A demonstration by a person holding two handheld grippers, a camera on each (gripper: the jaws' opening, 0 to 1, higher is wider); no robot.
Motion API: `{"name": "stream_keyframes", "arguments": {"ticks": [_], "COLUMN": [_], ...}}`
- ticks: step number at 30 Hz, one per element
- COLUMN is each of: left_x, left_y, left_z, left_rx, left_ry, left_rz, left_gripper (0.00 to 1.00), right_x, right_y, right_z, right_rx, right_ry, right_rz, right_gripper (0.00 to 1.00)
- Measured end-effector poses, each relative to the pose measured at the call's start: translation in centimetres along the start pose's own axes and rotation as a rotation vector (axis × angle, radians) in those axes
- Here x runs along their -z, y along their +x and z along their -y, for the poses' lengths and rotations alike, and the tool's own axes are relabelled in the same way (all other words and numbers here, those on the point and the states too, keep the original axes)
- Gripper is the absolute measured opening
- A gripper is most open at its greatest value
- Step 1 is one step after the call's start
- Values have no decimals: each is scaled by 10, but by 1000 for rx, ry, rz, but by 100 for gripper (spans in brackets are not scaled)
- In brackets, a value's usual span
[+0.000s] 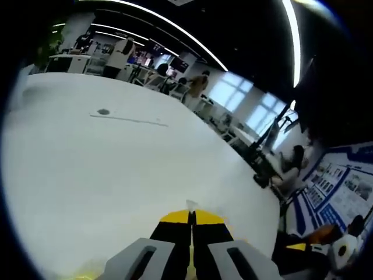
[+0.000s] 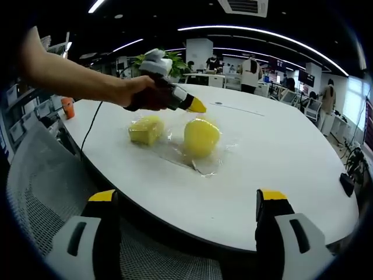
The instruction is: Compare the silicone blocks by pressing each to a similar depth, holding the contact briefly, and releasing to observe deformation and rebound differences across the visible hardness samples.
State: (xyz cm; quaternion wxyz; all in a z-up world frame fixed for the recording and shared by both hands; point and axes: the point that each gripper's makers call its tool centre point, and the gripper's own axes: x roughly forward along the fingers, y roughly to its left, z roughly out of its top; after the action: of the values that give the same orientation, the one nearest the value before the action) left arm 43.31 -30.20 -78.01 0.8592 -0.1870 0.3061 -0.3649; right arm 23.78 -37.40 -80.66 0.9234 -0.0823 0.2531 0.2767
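In the left gripper view, the left gripper [image 1: 190,217] has its yellow-tipped jaws pressed together with nothing between them, pointed out over the bare white desk [image 1: 116,169]. In the right gripper view, the right gripper [image 2: 189,204] stands wide open and empty, back from the desk edge. The left gripper hovers just above two yellow silicone blocks [image 2: 175,135] on clear film [image 2: 204,163]. Judgement: approach before pressing; next, lower the closed tip squarely onto one block.

Bright ceiling strip lights [image 1: 175,29]; glare on white table [image 1: 87,169]; edges bowed, slight blur.
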Motion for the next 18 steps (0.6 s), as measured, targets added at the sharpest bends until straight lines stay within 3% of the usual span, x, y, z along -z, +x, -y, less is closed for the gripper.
{"name": "stream_keyframes", "arguments": {"ticks": [6,18], "left_x": [-17,-33], "left_y": [-11,-37], "left_z": [29,54], "left_rx": [73,107], "left_ry": [53,168], "left_rz": [28,40], "left_gripper": [0,0], "right_x": [0,-5], "right_y": [0,-2], "right_z": [-1,-2], "right_rx": [-2,-5], "right_ry": [2,21], "right_rz": [2,26], "right_gripper": [91,90]}}
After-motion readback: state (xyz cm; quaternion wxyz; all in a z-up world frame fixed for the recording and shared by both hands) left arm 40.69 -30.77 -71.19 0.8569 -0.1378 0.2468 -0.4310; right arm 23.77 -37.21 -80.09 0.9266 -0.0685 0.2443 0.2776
